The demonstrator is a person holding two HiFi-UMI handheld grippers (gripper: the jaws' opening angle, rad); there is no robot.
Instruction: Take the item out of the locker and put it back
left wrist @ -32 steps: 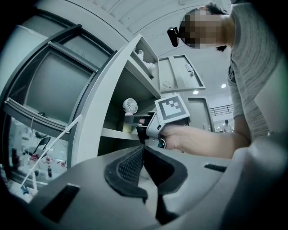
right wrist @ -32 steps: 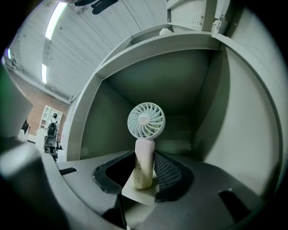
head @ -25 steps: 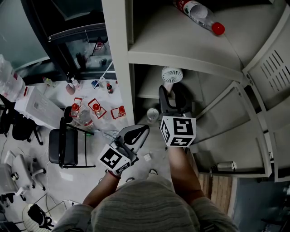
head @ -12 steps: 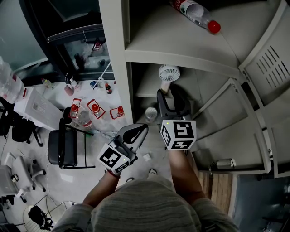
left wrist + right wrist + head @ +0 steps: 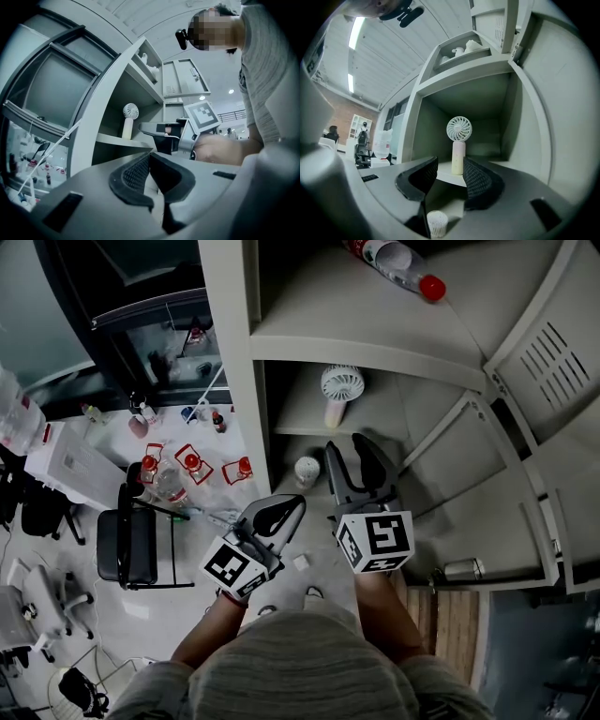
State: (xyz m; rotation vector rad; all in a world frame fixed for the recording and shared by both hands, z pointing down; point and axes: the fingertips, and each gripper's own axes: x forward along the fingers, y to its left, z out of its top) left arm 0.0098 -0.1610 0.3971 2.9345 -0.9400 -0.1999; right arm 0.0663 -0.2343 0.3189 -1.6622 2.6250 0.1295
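— What's the right gripper doing?
— Its jaws are apart and have just been opening, with nothing between them.
— And the fan?
— It's upright on the locker shelf, beyond those jaws and clear of them.
— The left gripper?
— Jaws together, empty, outside the locker.

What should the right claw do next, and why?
Probably draw the right gripper straight back, away from the locker. Its jaws have just been opening and hold nothing; the fan stands upright on the shelf alone, ahead of the pads, so it looks put back.
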